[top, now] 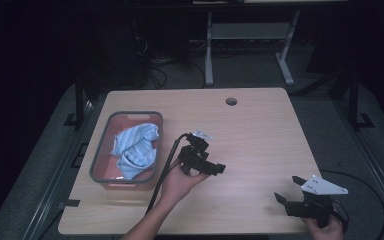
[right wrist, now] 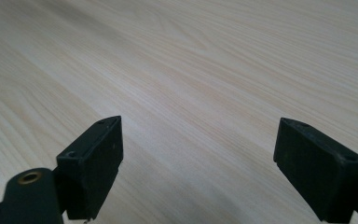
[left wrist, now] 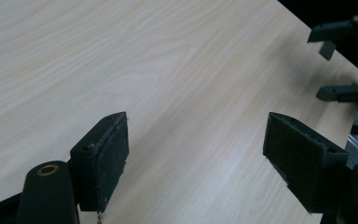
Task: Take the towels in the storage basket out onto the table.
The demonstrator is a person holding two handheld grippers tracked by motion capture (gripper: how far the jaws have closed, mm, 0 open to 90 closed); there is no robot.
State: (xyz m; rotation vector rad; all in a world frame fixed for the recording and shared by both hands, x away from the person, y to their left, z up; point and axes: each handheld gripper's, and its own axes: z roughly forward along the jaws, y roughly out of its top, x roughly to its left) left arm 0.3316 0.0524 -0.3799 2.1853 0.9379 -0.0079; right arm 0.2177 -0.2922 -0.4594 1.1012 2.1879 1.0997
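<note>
A: Status on the left gripper (top: 215,169)?

B: Held over the table (top: 260,130) near its middle, just right of the bin (top: 100,150). Jaws spread wide, nothing between them. In the left gripper view the gripper (left wrist: 196,158) has only bare wood grain in the gap. Pads (left wrist: 114,154) are clear of the surface as far as I can tell.

A: Right gripper (top: 286,189)?

B: Near the table's front right corner, held in the right hand (top: 325,229). Grey plate on top. Jaws also spread, pointing left toward the table's middle. The right gripper view agrees: gripper (right wrist: 198,158) wide apart, empty, light wood under it.

A: Do the two see each other?

B: The left gripper view catches the right gripper's jaws at its upper right edge, apart from each other, near the table edge. The two grippers are well apart.

A: What's in the bin?

B: Grey bin with a reddish floor, on the left half of the table. A crumpled light blue cloth (top: 136,149) lies inside it, filling the middle and right part. Neither gripper touches it.

A: Anything else on the table?

B: A round cable hole (top: 231,101) near the far edge. The left gripper's cable (top: 167,160) runs back along the left hand (top: 180,182) toward the front edge.
</note>
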